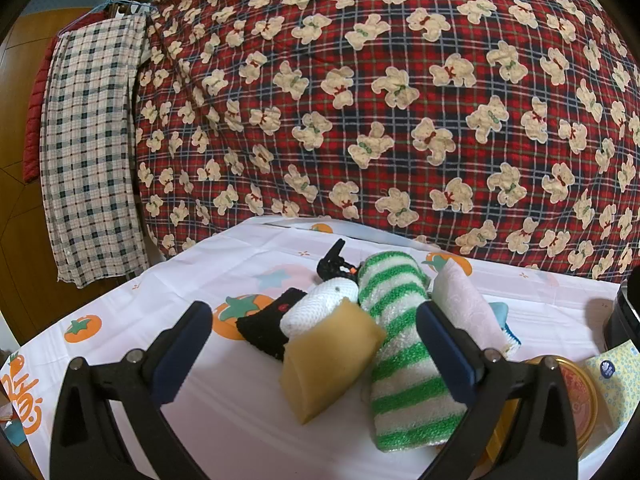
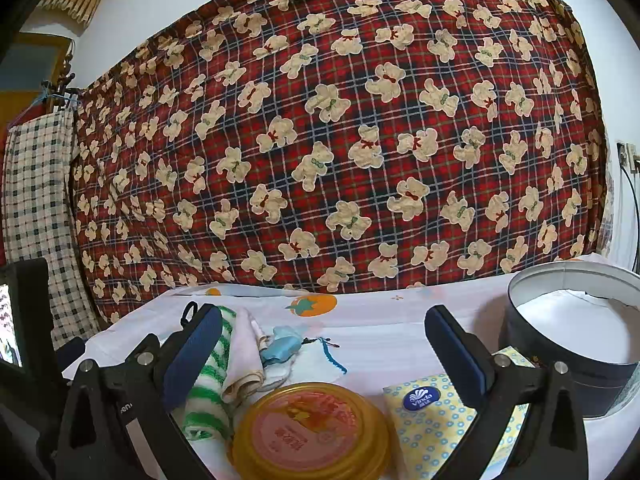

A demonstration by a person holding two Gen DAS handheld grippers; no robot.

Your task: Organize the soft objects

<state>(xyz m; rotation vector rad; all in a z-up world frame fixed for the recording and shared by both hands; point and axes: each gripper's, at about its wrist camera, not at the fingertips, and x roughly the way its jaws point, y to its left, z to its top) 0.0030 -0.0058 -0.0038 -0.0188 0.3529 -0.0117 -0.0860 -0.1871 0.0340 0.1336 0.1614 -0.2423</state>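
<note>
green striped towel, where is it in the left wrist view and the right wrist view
Left wrist: the green striped towel lies at centre right, rolled lengthwise between the tan sponge and the pink cloth.
Right wrist: the same towel sits at lower left, partly hidden behind the right gripper's left finger.
Shared landmark: the pink cloth lies right beside it in both views.

Even, soft indoor light fell on both views; the bear-print quilt (image 1: pixel 360 92) stayed sharp, bulging with fisheye distortion toward dark vignetted corners.
</note>
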